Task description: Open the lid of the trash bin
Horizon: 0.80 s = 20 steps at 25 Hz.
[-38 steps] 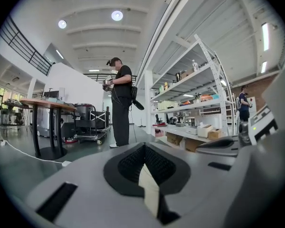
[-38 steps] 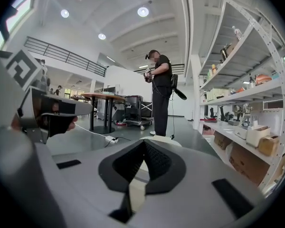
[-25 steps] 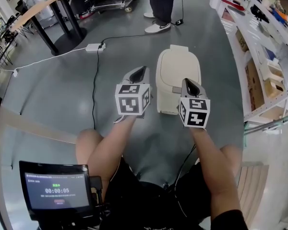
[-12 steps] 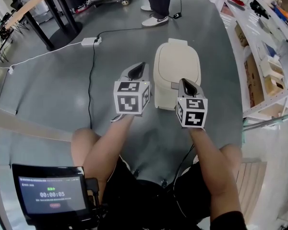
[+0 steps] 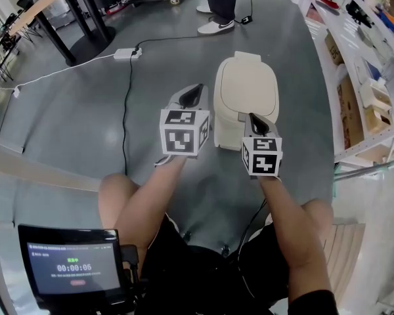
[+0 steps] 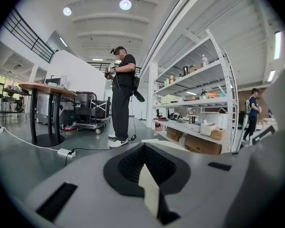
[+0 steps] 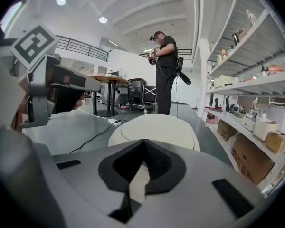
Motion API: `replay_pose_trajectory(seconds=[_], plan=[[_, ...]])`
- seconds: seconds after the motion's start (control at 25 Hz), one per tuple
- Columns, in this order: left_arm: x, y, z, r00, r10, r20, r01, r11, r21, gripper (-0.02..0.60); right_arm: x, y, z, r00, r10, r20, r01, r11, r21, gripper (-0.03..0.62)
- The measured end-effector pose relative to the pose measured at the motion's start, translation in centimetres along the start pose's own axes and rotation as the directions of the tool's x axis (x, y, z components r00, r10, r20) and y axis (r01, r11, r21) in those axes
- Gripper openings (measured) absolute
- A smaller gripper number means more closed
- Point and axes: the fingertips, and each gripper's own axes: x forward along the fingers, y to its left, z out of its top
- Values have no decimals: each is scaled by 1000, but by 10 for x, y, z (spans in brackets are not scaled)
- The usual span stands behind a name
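A cream trash bin (image 5: 246, 92) stands on the grey floor with its lid (image 7: 154, 128) down. My right gripper (image 5: 257, 121) hovers over the bin's near edge, jaws shut with nothing between them; in the right gripper view its fingertips (image 7: 143, 145) point across the lid. My left gripper (image 5: 192, 94) hangs just left of the bin, beside its wall, and is likewise shut and empty. The left gripper view looks past the bin toward the room, with its fingertips (image 6: 143, 147) closed together. The left gripper's marker cube (image 7: 34, 42) shows at the left of the right gripper view.
A power strip (image 5: 126, 54) and its black cable (image 5: 126, 110) lie on the floor to the left. A person (image 5: 218, 2) stands behind the bin. White shelving (image 5: 364, 64) runs along the right. A round table base (image 5: 92, 41) is far left. A tablet (image 5: 69, 266) sits near my knee.
Both grippers stay shut and almost where they were. The right one has edged slightly closer to the bin's near edge. The head view shifted a little.
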Motion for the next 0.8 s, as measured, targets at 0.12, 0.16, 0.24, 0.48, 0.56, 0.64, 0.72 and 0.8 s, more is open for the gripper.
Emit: replay_pose_trajectory(seconds=[0.12,0.16,0.24,0.48,0.56,0.64,0.72,0.8], plan=[[0,-1,-1,1000,1,-3,-1,1000,3,-2,0,2,-2,1000,6,-6,-6,1000,2,3],[0,-1,-1,1000,1,-3,-1,1000,4,-2,0,2,-3,1000,10,-6,-10,1000,3,3],[0,-1,0,1000,1,-4,-1,1000,3,-2,1,1,-3,1000,14,-4,-14,1000,10,3],[2,-3,-1,1000,-3,-9,3,1000,1,-2,0,4,-5,1000,4,-3,-4,1000,16,3],[2,-4,-2,1000,-5,-11,5,1000,1,-2,-1,4,-5,1000,4,-2,-4,1000,19,3],[3,-5,-2,1000,-7,-12,7,1000,1,-2,-1,4,-6,1000,9,-1,-9,1000,23,3],[3,-5,-2,1000,-8,-13,8,1000,1,-2,-1,5,-6,1000,11,1,-11,1000,23,3],[3,-5,-3,1000,-7,-13,7,1000,2,-2,-1,5,-6,1000,6,0,-6,1000,10,3]])
